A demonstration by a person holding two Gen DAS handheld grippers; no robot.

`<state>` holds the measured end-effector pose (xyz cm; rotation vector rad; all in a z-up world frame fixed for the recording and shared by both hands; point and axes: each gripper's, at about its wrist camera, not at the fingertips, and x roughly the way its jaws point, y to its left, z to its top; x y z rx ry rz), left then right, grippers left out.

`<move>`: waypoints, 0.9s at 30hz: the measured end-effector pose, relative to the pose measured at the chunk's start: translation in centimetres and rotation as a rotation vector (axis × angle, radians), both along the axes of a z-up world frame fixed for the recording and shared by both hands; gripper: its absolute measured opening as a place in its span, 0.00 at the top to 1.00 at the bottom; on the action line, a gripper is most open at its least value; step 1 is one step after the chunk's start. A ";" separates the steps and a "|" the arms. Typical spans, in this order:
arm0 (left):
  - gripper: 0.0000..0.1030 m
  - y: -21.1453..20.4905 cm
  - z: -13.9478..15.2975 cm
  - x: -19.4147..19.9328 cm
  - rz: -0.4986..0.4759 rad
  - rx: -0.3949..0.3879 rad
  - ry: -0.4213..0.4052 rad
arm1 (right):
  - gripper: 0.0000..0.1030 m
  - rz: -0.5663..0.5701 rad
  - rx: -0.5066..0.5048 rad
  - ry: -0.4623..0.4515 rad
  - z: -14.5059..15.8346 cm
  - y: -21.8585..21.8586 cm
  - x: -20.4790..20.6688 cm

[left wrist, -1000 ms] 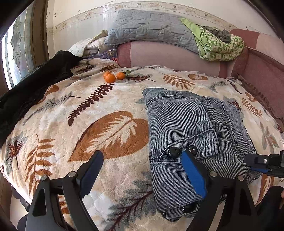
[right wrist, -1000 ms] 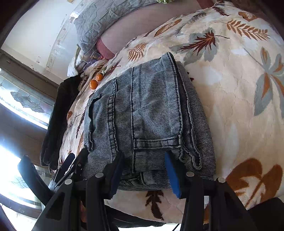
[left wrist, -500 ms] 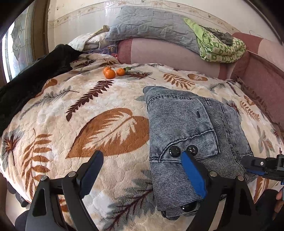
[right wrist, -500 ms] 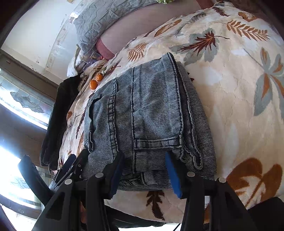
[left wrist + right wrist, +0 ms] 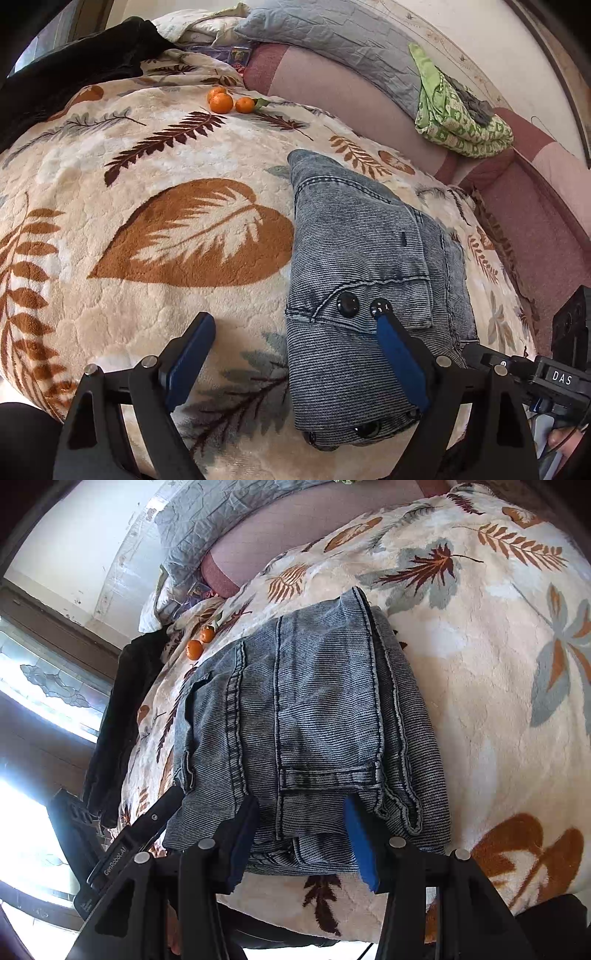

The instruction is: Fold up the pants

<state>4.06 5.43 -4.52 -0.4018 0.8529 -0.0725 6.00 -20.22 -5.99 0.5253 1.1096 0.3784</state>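
**Folded jeans lying just ahead of both grippers**

The pants (image 5: 365, 280) are lying as a compact folded bundle on the leaf-print blanket (image 5: 147, 177), their long axis running away from the person toward the pink bolster (image 5: 332, 85) at the far side of the bed. Three oranges (image 5: 227, 101) are sitting well apart from them, farther up the blanket.

The left gripper (image 5: 291, 350) is hovering at the near left corner of the bundle with its jaws standing wide; one blue pad is hanging over the bare blanket and the other over the denim near the two dark buttons (image 5: 364, 304), and neither is pressing on cloth, so it is holding nothing. The right gripper (image 5: 301, 834) is sitting at the bundle's near short edge, jaws about half open and straddling the stacked layers there. The pads are framing the edge rather than pinching it (the cloth between them is lying flat and unpuckered), so it too seems to be gripping nothing.

Judging by the neat stack, the folding is looking close to done. If another fold or a tidy is coming, it is turning on that near edge: the pants extend straight ahead of both tools, and the right gripper is looking the better placed, already centred on the edge, while the left is sitting off at the corner.
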 end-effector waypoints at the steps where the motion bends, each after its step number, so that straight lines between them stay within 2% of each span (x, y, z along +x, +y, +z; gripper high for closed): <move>1: 0.13 0.4 0.8 -0.6 0.037 0.013 -0.047 | 0.49 -0.001 -0.006 0.006 0.2 0.1 0.1; 3: 0.13 1.4 2.4 -1.6 0.102 0.040 -0.154 | 0.48 0.009 -0.026 0.009 0.5 0.3 0.1; 4: 0.13 1.7 2.8 -1.8 0.116 0.037 -0.174 | 0.48 0.018 -0.035 0.006 0.5 0.5 0.2; 5: 0.13 1.9 2.5 -1.5 0.109 0.017 -0.156 | 0.48 0.025 -0.037 0.003 0.4 0.5 0.2; 8: 0.13 1.8 -1.1 0.6 0.018 -0.129 0.051 | 0.48 0.025 -0.021 0.004 0.2 0.5 0.3; 10: 0.13 0.5 -0.6 0.3 0.001 -0.053 0.017 | 0.48 0.025 -0.017 0.010 0.2 0.5 0.4; 12: 0.13 -0.6 -0.3 0.1 -0.067 -0.058 -0.003 | 0.48 0.029 -0.024 0.014 0.2 0.5 0.5; 16: 0.14 -1.4 0.0 -0.2 -0.080 -0.033 -0.030 | 0.48 0.023 -0.029 0.026 0.6 0.5 0.7; 19: 0.30 -1.5 -0.1 -0.1 -0.106 -0.049 -0.025 | 0.48 0.020 -0.040 0.027 1.3 0.5 0.9; 20: 0.32 -1.7 -0.2 0.0 -0.114 -0.046 -0.026 | 0.48 0.018 -0.047 0.021 1.8 0.5 1.0; 24: 0.33 -2.7 0.2 -0.4 -0.119 0.027 -0.059 | 0.48 0.029 -0.091 -0.065 5.6 0.8 2.1; 27: 0.33 -2.6 0.3 -0.3 -0.108 0.021 -0.057 | 0.42 0.083 -0.157 -0.144 9.2 2.3 4.0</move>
